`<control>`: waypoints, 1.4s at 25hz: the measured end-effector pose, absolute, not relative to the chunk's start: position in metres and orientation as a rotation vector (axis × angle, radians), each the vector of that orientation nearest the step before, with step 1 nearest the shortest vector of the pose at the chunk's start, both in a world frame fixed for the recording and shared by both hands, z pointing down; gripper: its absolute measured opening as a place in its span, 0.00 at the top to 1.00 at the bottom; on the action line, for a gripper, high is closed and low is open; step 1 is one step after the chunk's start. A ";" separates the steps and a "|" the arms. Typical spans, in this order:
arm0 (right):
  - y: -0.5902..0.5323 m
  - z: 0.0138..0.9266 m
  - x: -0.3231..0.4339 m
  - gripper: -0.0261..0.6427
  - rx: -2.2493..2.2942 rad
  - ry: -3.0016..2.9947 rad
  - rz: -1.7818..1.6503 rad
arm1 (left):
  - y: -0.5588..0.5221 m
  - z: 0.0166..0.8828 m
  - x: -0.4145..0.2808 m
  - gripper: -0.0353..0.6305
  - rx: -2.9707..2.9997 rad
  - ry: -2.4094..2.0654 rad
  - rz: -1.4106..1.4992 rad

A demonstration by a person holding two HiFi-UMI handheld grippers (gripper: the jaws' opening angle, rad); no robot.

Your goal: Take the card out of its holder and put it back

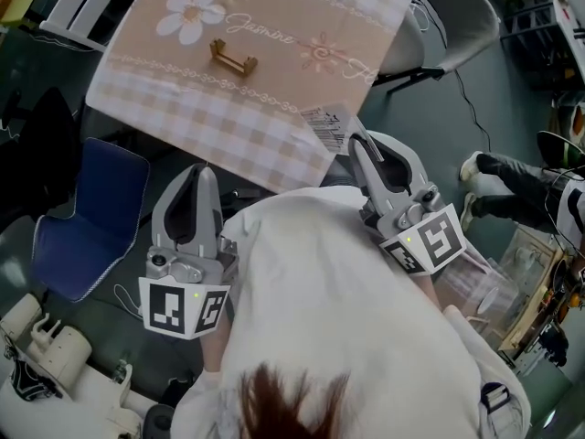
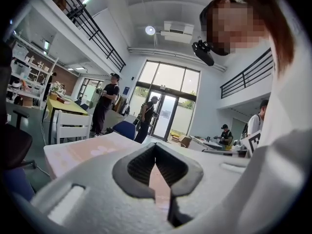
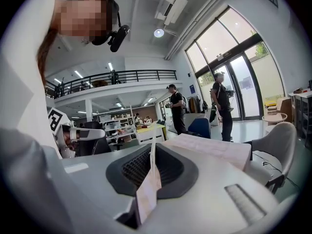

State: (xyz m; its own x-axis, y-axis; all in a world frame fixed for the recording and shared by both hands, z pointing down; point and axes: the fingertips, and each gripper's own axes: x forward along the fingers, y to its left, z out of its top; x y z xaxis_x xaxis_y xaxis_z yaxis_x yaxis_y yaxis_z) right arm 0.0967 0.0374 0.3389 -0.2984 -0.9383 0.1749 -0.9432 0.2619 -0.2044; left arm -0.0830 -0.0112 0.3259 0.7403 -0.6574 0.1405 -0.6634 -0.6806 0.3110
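Head view: I see the holder point(image 1: 232, 58) standing on the cloth-covered bench point(image 1: 183, 108), well apart from the card point(image 1: 325, 126), which my right claw point(image 1: 352, 146) pinches at the bench's near corner.
Left gripper view: left claw point(image 2: 156, 147) pressed together, gripping nothing.
Right gripper view: card point(image 3: 147, 191) clamped edge-on.

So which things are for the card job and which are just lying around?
For the job: card, wooden card holder, right gripper pinching the card.
Just lying about: blue chair, grey chair, flowery tablecloth.
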 end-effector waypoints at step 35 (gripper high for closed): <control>0.064 0.355 0.106 0.93 1.912 -2.391 0.543 | -0.013 0.355 -0.083 0.95 2.472 -1.025 0.070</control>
